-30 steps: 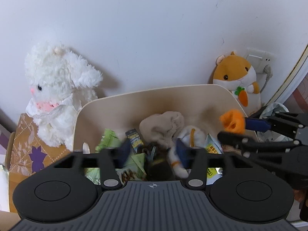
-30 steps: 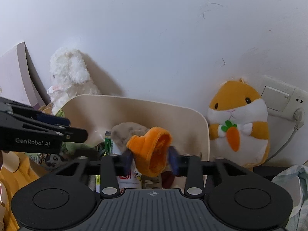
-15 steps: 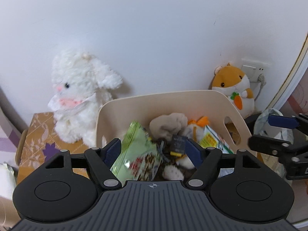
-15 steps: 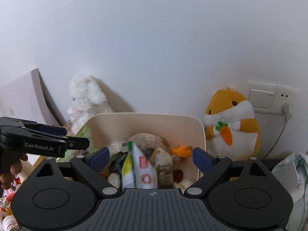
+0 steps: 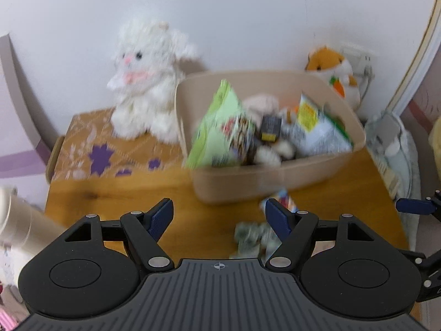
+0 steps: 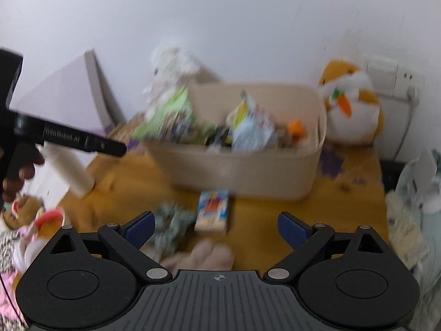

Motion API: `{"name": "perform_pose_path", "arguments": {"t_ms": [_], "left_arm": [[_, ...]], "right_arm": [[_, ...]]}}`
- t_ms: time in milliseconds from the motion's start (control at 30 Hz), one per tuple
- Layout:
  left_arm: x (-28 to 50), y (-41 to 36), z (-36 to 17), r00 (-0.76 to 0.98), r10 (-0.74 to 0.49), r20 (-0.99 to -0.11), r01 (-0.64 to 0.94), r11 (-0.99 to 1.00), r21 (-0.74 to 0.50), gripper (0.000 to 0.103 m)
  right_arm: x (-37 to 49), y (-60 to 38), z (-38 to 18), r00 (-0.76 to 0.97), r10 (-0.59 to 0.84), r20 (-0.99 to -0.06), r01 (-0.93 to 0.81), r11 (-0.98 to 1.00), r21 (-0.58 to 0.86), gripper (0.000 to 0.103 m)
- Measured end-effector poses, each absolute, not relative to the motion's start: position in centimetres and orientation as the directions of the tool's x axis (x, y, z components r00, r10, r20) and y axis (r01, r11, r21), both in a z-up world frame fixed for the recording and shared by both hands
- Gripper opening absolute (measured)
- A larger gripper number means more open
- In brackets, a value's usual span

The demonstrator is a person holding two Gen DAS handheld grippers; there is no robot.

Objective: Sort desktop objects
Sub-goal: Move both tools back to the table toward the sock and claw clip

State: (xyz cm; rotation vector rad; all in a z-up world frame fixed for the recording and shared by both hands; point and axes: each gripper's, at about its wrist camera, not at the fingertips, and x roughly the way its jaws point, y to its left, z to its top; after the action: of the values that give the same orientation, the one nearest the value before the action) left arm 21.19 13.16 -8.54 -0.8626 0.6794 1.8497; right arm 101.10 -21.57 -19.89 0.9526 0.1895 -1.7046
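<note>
On the wooden desk (image 6: 275, 212) before the beige bin (image 6: 248, 171), a small carton (image 6: 212, 213) lies just ahead of your right gripper (image 6: 216, 227) — jaws spread wide, empty — long axis pointing toward the bin; your left gripper (image 5: 219, 216), also agape, hangs farther off.

Beige bin (image 5: 275, 184), white plush rabbit (image 5: 146, 82), orange-and-white hamster toy (image 6: 350, 104), orange-brown wooden table (image 5: 137, 201)

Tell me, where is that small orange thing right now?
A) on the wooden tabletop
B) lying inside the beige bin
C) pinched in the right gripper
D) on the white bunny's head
B: the small orange thing lies among the packets inside the beige bin, and the right gripper stands open and empty.
</note>
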Motion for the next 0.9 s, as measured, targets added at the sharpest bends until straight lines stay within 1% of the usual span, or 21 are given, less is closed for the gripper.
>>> {"name": "perform_pose_path", "arguments": {"t_ms": [167,367,633,900], "left_arm": [[21.6,10.0,-10.9,-0.275,0.469,-0.840,-0.914,-0.399,0.076,0.075],[22.4,7.5,-14.0,-0.229,0.406,-0.885,-0.908,-0.416,0.044,0.075],[23.6,6.2,-17.7,-0.179,0.320,-0.930,-0.906,-0.422,0.030,0.075],[24.8,6.1,-20.1,-0.137,0.270,-0.953,-0.905,-0.426,0.009,0.075]], "right_arm": [[104.1,-20.7,-21.4,-0.025,-0.707,-0.707,0.880,-0.351,0.320,0.097],[105.6,-20.2,-22.5,-0.009,-0.683,-0.731,0.879,-0.354,0.320,0.097],[106.4,-20.4,-24.0,-0.004,-0.641,-0.768,0.895,-0.344,0.283,0.098],[106.6,-21.5,-24.8,0.002,-0.618,-0.787,0.926,-0.296,0.235,0.098]]}}
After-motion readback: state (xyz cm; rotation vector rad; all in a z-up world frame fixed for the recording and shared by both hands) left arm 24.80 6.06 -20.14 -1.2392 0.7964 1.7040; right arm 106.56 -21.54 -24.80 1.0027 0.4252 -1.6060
